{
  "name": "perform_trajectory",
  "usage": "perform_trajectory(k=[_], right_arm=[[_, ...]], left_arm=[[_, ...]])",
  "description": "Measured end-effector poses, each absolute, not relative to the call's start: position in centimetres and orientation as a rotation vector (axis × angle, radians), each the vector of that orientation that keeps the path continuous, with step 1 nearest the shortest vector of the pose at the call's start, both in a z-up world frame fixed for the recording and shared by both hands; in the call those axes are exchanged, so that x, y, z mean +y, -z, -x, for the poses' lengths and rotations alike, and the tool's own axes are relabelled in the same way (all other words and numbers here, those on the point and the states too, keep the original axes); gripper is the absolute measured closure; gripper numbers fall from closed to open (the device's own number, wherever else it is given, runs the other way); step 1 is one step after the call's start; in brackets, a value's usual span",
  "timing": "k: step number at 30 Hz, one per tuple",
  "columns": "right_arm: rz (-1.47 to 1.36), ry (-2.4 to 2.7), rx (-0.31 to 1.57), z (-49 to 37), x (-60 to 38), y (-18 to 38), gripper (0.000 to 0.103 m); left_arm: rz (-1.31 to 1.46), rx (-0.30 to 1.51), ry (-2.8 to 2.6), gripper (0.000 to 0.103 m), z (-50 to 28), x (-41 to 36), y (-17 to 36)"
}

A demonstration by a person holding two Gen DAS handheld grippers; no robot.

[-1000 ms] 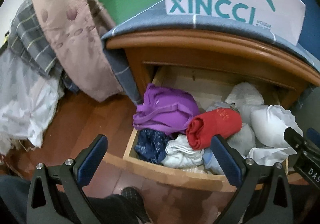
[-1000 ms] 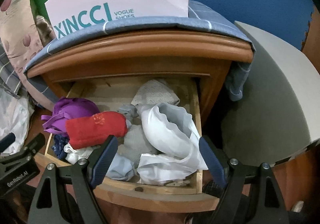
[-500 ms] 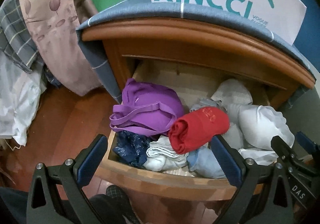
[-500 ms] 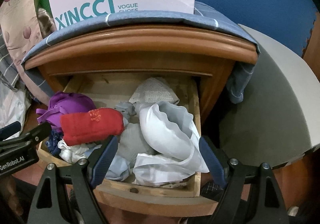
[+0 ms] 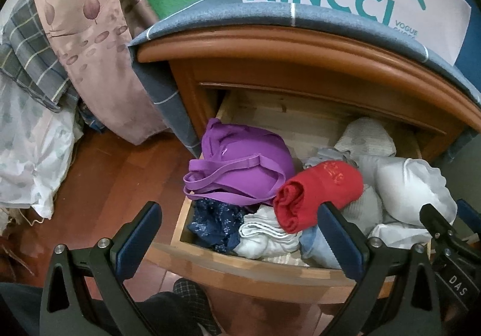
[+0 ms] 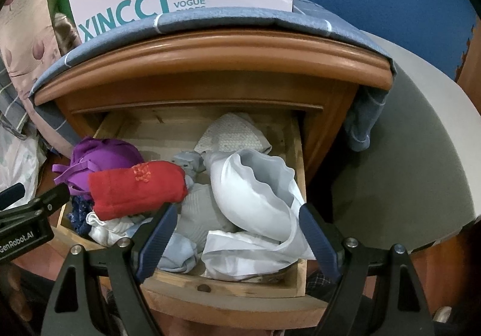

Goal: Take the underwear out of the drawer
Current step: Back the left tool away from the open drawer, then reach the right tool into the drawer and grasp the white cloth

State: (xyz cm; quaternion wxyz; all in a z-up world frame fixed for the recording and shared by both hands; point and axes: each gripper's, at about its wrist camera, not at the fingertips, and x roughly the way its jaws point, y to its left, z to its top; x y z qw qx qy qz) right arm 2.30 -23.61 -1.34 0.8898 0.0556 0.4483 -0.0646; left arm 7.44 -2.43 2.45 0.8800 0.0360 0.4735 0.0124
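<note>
Underwear — a red roll (image 5: 320,193) — lay atop the heap toward the drawer's (image 6: 228,286) front-left corner, long axis running left to right, just ahead of the left hand-held gripper (image 5: 239,233), the nearer one — both it and the right hand-held gripper (image 6: 237,236) spread, holding nothing.

One drawer (image 6: 222,285) is standing open. Inside it are lying one purple garment (image 5: 240,161), one red roll (image 5: 318,191), one dark blue piece (image 5: 213,224), one white folded piece (image 5: 264,233), one pale sheer cloth (image 6: 255,200) and one mesh piece (image 6: 231,134). Two grippers are showing, left (image 5: 237,233) and right (image 6: 237,233).
</note>
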Motion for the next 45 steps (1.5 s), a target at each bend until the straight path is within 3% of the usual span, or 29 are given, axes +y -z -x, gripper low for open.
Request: perform_trajectory(k=[15,34,38,42,45], right_arm=[[-0.069,0.098,1.032,-5.3,-24.1,2.3,0.018],[0.238,0.033,1.201,-12.4,-22.4,7.6,0.018],[0.314,0.031,1.198,-12.1,-21.5,8.2,0.032],[0.364,0.000,1.212,-11.7,-20.5,8.8,0.062],[0.366,-0.019,1.208,-11.2,-20.2,9.0,0.076]], left_arm=[[-0.088,0.998,-0.068,0.000,-8.4,-1.3,-2.2],[-0.078,1.041,-0.097,0.000,-9.3,-0.2,-0.9],[-0.081,1.046,-0.092,0.000,-9.5,-0.2,-0.6],[-0.088,1.032,-0.072,0.000,-9.5,-0.3,-0.7],[-0.102,1.023,-0.040,0.000,-9.6,-0.6,-0.8]])
